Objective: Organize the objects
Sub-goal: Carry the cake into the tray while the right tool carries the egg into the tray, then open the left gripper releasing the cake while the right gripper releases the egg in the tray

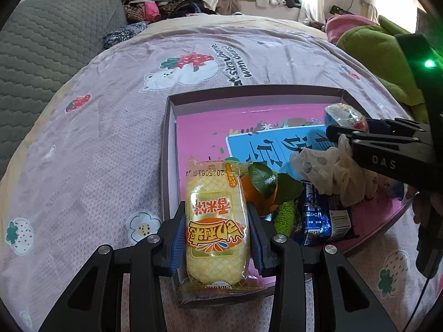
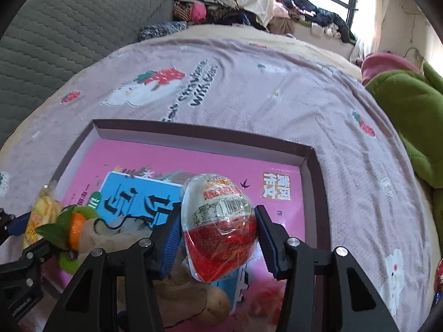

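Holding snacks above box (image 2: 310, 163), apparently half-empty.

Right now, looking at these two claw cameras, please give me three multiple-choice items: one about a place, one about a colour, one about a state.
1. Where does the orange with leaves lie?
A. inside the shallow box
B. on the grey cushion
C. on the windowsill

2. What colour is the lower half of the egg-shaped toy pack?
A. green
B. red
C. black

3. What is the state of the left claw?
A. open and empty
B. out of view
C. closed on the yellow snack packet

Answers: 1 A, it sits on the pink box floor among other items; 2 B, red shows under its clear wrap; 3 C, both blue pads press the packet's sides.
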`<state>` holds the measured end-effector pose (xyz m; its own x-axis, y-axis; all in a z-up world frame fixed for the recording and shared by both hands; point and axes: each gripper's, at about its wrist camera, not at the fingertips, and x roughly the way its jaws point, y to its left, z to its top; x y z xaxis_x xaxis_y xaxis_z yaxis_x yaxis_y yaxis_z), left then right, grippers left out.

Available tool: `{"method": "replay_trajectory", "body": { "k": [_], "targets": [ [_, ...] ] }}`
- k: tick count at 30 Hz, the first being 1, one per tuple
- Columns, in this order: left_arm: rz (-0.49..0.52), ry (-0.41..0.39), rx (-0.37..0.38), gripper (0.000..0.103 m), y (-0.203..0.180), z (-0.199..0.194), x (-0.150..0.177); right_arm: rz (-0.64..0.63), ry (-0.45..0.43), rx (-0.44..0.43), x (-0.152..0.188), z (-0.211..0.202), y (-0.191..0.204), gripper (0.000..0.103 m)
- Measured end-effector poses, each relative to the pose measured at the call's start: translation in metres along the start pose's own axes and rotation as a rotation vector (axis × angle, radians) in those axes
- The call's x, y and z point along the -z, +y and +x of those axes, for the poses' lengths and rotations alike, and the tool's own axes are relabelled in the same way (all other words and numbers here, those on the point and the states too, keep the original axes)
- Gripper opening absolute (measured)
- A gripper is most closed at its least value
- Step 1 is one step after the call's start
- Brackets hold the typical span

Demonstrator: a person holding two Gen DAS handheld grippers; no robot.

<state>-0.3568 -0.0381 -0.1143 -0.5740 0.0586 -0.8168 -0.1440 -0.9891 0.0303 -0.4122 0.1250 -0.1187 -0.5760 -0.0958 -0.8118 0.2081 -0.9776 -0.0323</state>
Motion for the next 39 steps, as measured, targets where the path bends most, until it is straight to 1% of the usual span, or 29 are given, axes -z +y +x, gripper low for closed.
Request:
{"method": "replay_trajectory", "body": {
  "k": [4,8,11,14,16,18,25,39],
  "targets": [
    [-0.001,-0.001,0.000,0.040,0.001,0.000,-0.001,0.049,0.031,-0.035,-0.002,0.009,-0.007,0.052],
    [-0.002,0.000,0.000,0.042,0.001,0.001,-0.001,0.035,0.032,-0.018,-0.002,0.008,-0.006,0.052],
    [-0.012,0.007,0.001,0.047,0.003,0.002,-0.003,0.031,0.027,-0.010,-0.003,0.004,-0.005,0.052],
    [-0.020,0.014,0.011,0.053,0.007,0.002,-0.004,0.030,0.012,0.004,-0.007,-0.002,-0.006,0.052],
    [-0.027,0.020,0.019,0.056,0.009,0.002,-0.005,0.028,0.005,0.007,-0.010,-0.006,-0.007,0.054],
    [-0.028,0.021,0.025,0.057,0.009,0.002,-0.005,0.025,0.001,0.009,-0.011,-0.010,-0.009,0.056],
    [-0.024,0.020,0.033,0.060,0.011,-0.002,-0.006,0.034,-0.003,0.021,-0.012,-0.017,-0.014,0.057],
    [-0.061,-0.032,0.067,0.062,0.019,-0.026,-0.018,0.014,-0.066,0.026,-0.006,-0.054,-0.011,0.058]
  ]
}}
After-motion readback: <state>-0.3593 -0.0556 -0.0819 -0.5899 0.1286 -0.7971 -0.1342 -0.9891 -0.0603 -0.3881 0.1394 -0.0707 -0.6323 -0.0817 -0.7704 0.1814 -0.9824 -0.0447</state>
